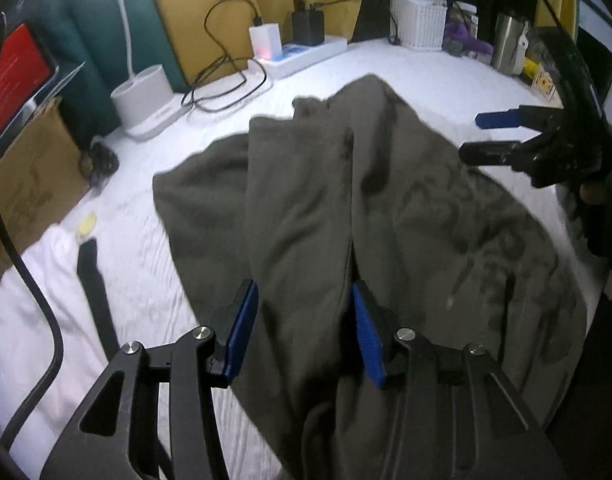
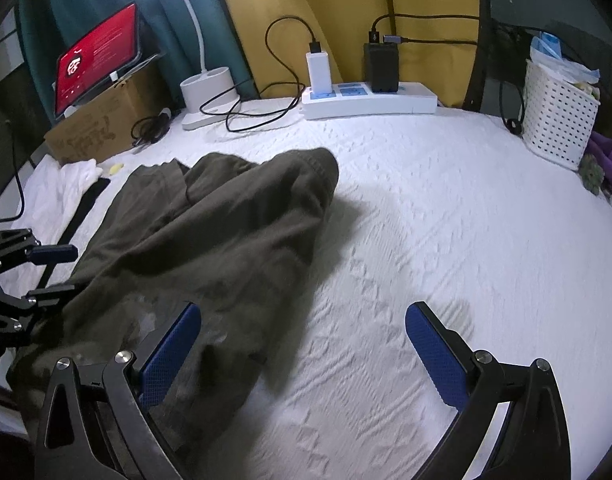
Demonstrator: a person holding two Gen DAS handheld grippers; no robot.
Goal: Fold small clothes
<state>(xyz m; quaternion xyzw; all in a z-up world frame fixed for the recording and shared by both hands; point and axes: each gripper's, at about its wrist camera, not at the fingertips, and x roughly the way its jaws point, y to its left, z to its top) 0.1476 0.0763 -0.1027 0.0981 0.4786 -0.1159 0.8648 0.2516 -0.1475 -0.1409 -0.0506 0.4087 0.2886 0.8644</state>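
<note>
One dark olive-brown garment (image 1: 306, 208), maybe kids' trousers or shorts, lies rumpled on a white textured bedcover (image 2: 445, 240), w/ its near end hanging over the cover's near edge. Judging by the folds, the fabric is soft, thick-ish and limp: light to lift, no stiffness, so it should sag and bunch if held at one point only. Best hold looks like a hemmed edge or corner, one per claw, so the cloth spreads flat. Surface is matte, w/ faint darker print on the right part and a long crease down the middle.

Left gripper (image 1: 304, 328) has its blue pads either side of a raised ridge of the garment; jaws part-closed, pinching that fold. Right gripper (image 2: 302, 356) is spread wide, nothing between its jaws, hovering over bare cover just beside the garment's right edge.

Further out: white cloth (image 1: 54, 264) and a dark strap (image 1: 96, 292) near the left edge. Along the far edge, a lamp base (image 2: 210, 92), power strip (image 2: 369, 100) w/ chargers, white basket (image 2: 557, 120); tablet (image 2: 98, 56) on a cardboard box (image 2: 98, 128) at the far-left corner.
</note>
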